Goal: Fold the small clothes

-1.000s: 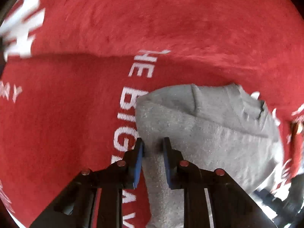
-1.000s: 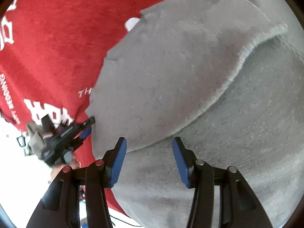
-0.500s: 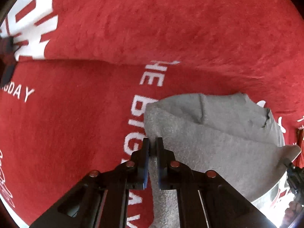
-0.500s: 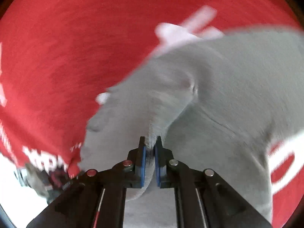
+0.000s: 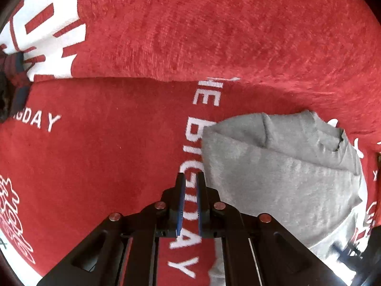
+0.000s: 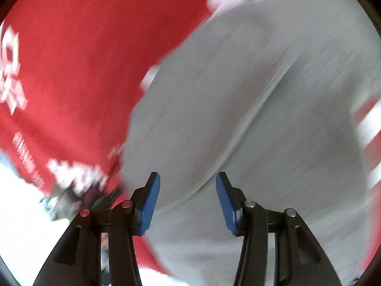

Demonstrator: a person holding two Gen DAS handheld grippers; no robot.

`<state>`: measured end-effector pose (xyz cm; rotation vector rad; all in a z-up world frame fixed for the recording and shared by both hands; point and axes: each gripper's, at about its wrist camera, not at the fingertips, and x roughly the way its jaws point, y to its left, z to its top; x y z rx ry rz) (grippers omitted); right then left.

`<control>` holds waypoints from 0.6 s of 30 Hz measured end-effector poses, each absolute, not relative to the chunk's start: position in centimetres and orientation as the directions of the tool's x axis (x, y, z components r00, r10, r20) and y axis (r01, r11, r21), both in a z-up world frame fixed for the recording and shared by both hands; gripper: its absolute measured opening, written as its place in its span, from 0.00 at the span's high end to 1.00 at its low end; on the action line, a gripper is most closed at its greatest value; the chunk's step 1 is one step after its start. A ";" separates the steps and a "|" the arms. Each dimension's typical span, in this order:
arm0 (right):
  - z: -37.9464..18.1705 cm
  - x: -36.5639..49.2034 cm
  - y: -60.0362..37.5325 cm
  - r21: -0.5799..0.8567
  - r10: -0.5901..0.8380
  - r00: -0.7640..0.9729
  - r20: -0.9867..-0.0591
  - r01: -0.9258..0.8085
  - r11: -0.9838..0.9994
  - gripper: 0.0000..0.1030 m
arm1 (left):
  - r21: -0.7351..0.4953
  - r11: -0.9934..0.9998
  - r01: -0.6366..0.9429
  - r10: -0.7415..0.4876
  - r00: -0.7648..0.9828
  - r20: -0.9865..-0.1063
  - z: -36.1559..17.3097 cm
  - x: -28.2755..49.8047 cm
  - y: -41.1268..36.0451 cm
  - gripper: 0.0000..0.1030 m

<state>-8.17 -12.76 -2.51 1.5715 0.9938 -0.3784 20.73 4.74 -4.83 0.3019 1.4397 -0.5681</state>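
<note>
Left wrist view: the left gripper is being held just beside the left edge of the grey garment, its blue pads set narrowly apart with nothing between them. The garment is lying folded over on the red cloth with white lettering. Right wrist view, heavily blurred: the right gripper is being held wide above the grey garment, gripping nothing.

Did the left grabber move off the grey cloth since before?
Yes. The left gripper slid left, off the grey garment. Before, its fingertips sat on the cloth's edge; now they lie over the white BIGDAY lettering on the red blanket, pinching nothing.
</note>
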 end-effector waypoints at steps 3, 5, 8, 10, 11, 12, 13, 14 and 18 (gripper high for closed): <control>-3.5 -4.4 -6.9 0.685 0.462 0.609 -0.645 0.729 -0.005 0.48 | -0.148 0.825 0.546 -0.217 0.064 -0.974 -4.7 22.7 5.7 0.04; -5.0 -1.5 -3.6 0.690 0.463 0.631 -0.623 0.722 -0.055 0.48 | -0.174 0.800 0.574 -0.241 0.042 -0.970 -4.6 23.4 5.4 0.04; -6.2 -0.1 -1.4 0.679 0.434 0.641 -0.633 0.729 -0.086 0.48 | -0.211 0.779 0.591 -0.243 -0.026 -0.970 -6.0 24.5 4.6 0.04; -6.3 -0.2 -0.8 0.682 0.391 0.665 -0.637 0.722 -0.118 0.48 | -0.245 0.768 0.592 -0.243 -0.085 -0.966 -7.3 25.0 4.3 0.04; -6.3 -0.1 -0.6 0.683 0.366 0.672 -0.644 0.720 -0.121 0.48 | -0.253 0.766 0.590 -0.238 -0.106 -0.966 -8.1 25.2 4.1 0.13; -6.2 -0.1 -0.7 0.684 0.348 0.676 -0.650 0.720 -0.120 0.48 | -0.263 0.764 0.590 -0.230 -0.133 -0.964 -8.8 25.4 3.8 0.34; -6.4 0.8 -0.3 0.685 0.339 0.679 -0.651 0.718 -0.122 0.48 | -0.293 0.761 0.578 -0.245 -0.162 -0.956 -9.3 25.4 3.6 0.37; -6.5 1.2 -0.1 0.685 0.333 0.680 -0.653 0.718 -0.124 0.51 | -0.314 0.767 0.560 -0.278 -0.151 -0.949 -9.2 26.0 3.3 0.51; -5.8 1.5 -2.6 0.695 0.340 0.682 -0.648 0.712 -0.101 0.94 | -0.370 0.711 0.598 -0.347 -0.159 -0.924 -7.9 27.5 2.9 0.90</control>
